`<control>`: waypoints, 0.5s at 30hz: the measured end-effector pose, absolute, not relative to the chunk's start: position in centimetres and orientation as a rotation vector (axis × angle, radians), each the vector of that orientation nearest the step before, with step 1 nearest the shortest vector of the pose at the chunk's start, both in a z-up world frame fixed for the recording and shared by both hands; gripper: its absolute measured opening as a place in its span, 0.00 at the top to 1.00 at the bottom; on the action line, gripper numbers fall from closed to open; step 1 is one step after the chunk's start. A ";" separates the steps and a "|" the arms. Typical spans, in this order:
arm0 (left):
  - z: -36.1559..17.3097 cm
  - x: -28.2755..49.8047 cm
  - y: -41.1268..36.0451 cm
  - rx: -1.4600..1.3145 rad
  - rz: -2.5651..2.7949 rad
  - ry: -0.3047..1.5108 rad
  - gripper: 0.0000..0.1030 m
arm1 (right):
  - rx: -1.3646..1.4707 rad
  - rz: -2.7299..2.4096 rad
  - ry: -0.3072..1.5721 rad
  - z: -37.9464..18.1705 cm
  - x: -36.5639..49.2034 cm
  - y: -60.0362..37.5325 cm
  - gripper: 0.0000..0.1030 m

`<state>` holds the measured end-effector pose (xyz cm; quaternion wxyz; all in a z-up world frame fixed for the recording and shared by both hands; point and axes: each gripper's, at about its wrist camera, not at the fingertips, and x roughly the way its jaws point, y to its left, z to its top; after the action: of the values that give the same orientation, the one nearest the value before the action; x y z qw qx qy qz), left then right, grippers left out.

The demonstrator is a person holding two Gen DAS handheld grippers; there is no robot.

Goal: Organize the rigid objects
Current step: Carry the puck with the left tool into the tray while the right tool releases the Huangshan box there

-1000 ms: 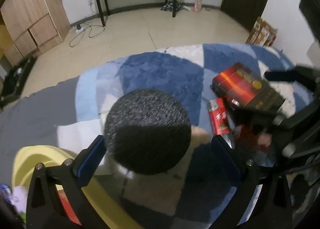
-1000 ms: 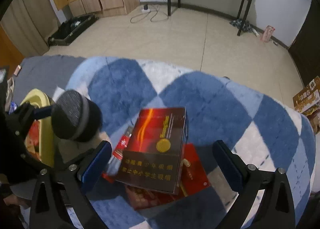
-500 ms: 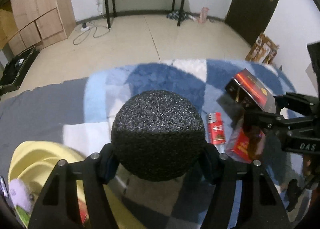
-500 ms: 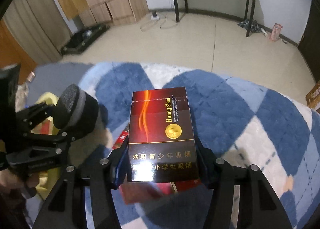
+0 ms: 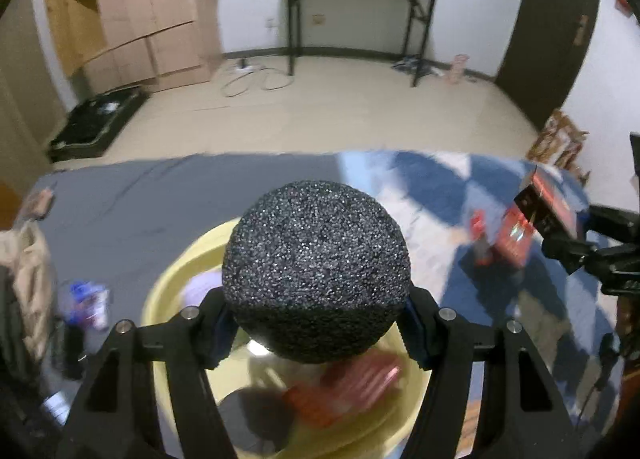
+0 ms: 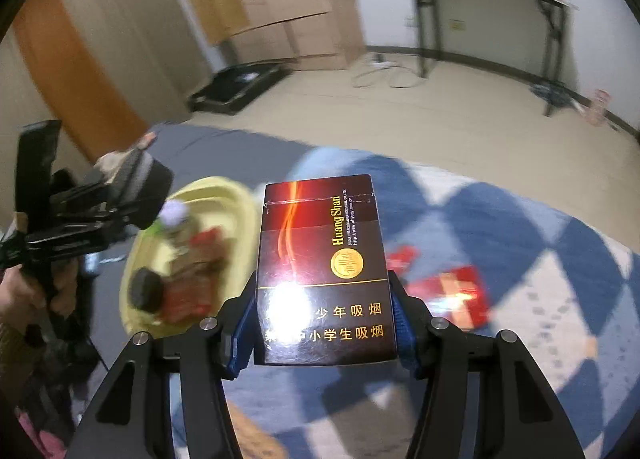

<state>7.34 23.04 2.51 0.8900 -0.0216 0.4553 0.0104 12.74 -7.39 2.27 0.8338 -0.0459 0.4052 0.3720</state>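
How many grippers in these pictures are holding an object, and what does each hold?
2. The left gripper clamps a black foam ball above the yellow basin; the right gripper clamps a dark cigarette box over the blue rug.

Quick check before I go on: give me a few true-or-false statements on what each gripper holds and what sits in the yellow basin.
1. The left gripper is shut on a black foam ball. True.
2. The right gripper is empty. False: it is shut on a dark cigarette box.
3. The foam ball hangs above the yellow basin. True.
4. The basin is empty. False: it already holds several things, among them something red.
5. A red pack lies on the blue checked rug. True.
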 end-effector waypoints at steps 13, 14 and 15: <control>-4.8 3.1 30.0 -0.244 0.088 1.109 0.34 | -0.293 0.927 0.974 -1.9 11.3 8.8 0.45; -5.2 3.4 30.0 -0.258 0.084 1.110 0.34 | -0.313 0.924 0.979 -1.8 11.7 10.1 0.45; -5.6 3.5 30.1 -0.265 0.082 1.114 0.34 | -0.326 0.921 0.986 -2.0 12.0 10.4 0.45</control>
<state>3.54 30.09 -5.57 0.8397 -0.1251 0.5270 0.0387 11.98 10.43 -1.96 0.7685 -0.1501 0.4546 0.4246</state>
